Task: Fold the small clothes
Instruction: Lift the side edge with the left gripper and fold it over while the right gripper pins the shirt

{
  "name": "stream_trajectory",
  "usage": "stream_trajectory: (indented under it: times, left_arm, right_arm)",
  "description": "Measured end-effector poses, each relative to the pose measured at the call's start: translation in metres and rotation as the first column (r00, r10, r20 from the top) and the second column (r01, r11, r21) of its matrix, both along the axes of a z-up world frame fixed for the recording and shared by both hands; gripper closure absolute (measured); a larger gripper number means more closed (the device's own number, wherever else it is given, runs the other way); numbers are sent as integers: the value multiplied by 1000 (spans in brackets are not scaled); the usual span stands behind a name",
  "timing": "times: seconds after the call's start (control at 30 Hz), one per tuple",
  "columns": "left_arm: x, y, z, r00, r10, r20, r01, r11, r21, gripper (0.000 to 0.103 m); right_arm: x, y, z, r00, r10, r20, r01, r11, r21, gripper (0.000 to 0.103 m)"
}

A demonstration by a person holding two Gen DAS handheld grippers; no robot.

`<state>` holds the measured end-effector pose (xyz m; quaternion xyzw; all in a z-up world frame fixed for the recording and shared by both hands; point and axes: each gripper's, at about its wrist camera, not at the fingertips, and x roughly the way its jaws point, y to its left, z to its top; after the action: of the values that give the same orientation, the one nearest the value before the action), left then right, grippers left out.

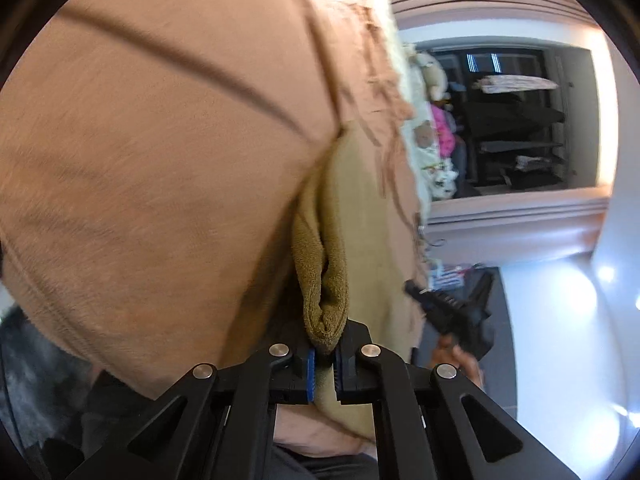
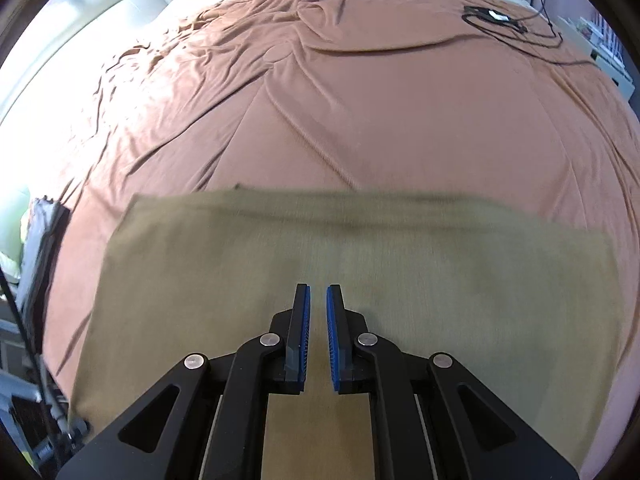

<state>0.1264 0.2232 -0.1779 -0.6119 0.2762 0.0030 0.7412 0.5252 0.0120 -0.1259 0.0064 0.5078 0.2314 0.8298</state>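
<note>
Olive cloth point(image 2: 340, 264) spread on the brown bedsheet point(image 2: 360, 112).
Left gripper point(image 1: 325, 354) clamped on a bunched cloth edge — right gripper point(image 2: 317, 300) nearly closed, nothing between its pads, over the cloth's near part.

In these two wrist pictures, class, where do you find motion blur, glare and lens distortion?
Left wrist view: the brown bedspread is streaked with blur, the right gripper is smeared, and white glare blooms at the lower right. Right wrist view: the olive cloth is blurred along its far edge, daylight washes out the left side, and the fisheye bulges the bed into a dome.
</note>
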Motion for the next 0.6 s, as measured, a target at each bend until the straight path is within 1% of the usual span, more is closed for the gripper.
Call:
stream_trajectory:
  times: [0.13,0.23,0.33,0.43,0.5,0.6]
  left_arm:
    - [6,-1,15,998,-31,61,31,999,-5,97]
    - [12,-4,29,993,-56,104,56,998,5,97]
    - [19,-6,43,987,-79,142,79,997,11,97]
    - [27,-9,55,980,-102,170,99,995,23,97]
    - [32,-13,65,975,-121,189,116,993,37,97]
    - [41,-17,77,969,-141,205,134,990,46,97]
  right_arm:
    - [-30,-11,0,1000,1,-27,0,1000,24,98]
    - [-58,-24,-2,999,7,-48,-4,998,57,98]
    - [-88,-34,-12,997,22,-73,-17,998,65,98]
    - [-110,-45,-16,998,12,-68,-7,998,65,98]
    - [-128,-49,-17,999,13,-43,-11,999,45,98]
    - [-150,-56,-17,1000,10,-30,-8,998,59,98]
